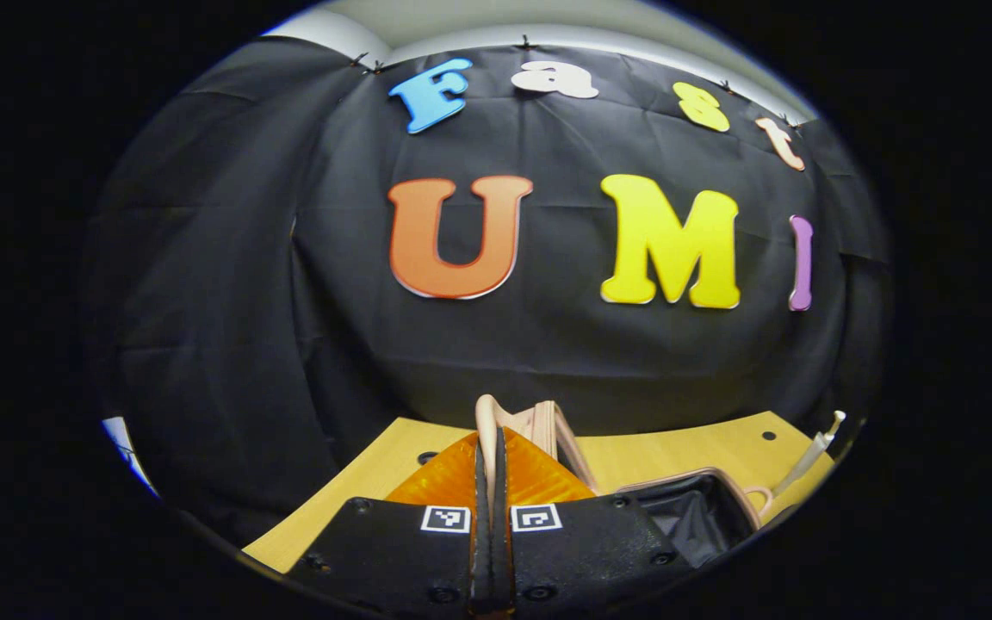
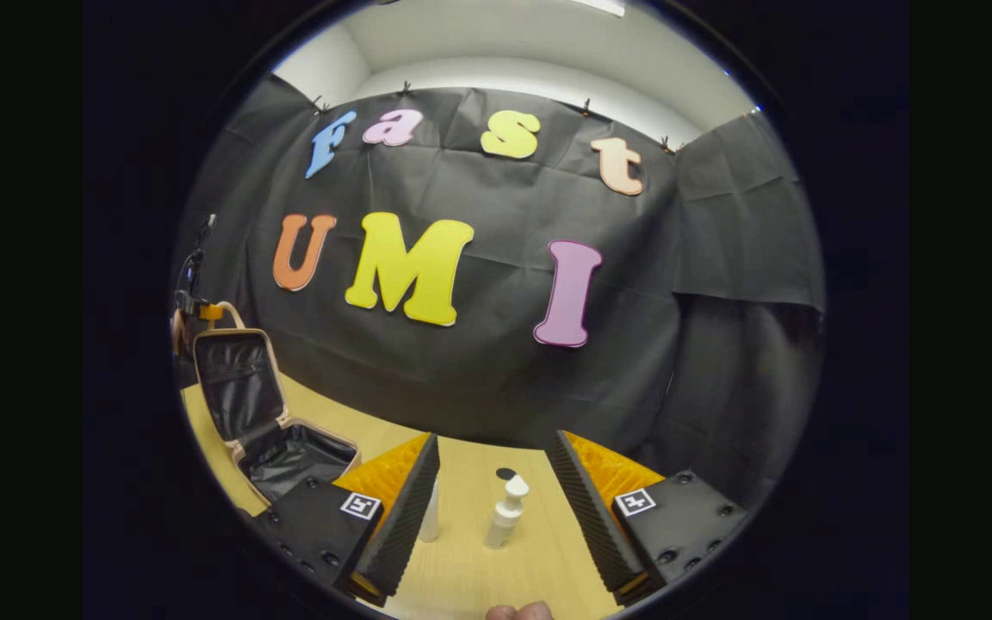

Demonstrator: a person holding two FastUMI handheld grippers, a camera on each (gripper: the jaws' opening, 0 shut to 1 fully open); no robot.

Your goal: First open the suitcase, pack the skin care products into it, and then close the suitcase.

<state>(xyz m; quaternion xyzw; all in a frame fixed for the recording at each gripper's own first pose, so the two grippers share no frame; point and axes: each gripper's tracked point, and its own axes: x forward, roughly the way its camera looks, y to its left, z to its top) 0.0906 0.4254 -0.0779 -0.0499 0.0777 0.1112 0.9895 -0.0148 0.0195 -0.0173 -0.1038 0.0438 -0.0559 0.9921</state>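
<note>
In the right gripper view, the suitcase [image 2: 259, 413] stands open at 9 o'clock on the wooden table [image 2: 479, 568], its lid upright and lining dark and crinkled. The left gripper [image 1: 490, 448] is pinched on the lid's smooth rim. The right gripper [image 2: 496, 482] has its jaws spread, ribbed pads flanking a white pump bottle [image 2: 505, 513] at 6 o'clock.

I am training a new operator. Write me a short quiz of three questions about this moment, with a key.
1. True or false: the pink hard-shell suitcase with black lining stands open on the yellow wooden table.
2. Facing the white plastic pump bottle, the right gripper is: A) open; B) shut on the bottle; C) shut on the suitcase lid.
3. Fill in: the left gripper is shut on the suitcase's beige ____.
Key: 1 true; 2 A; 3 handle.
</note>
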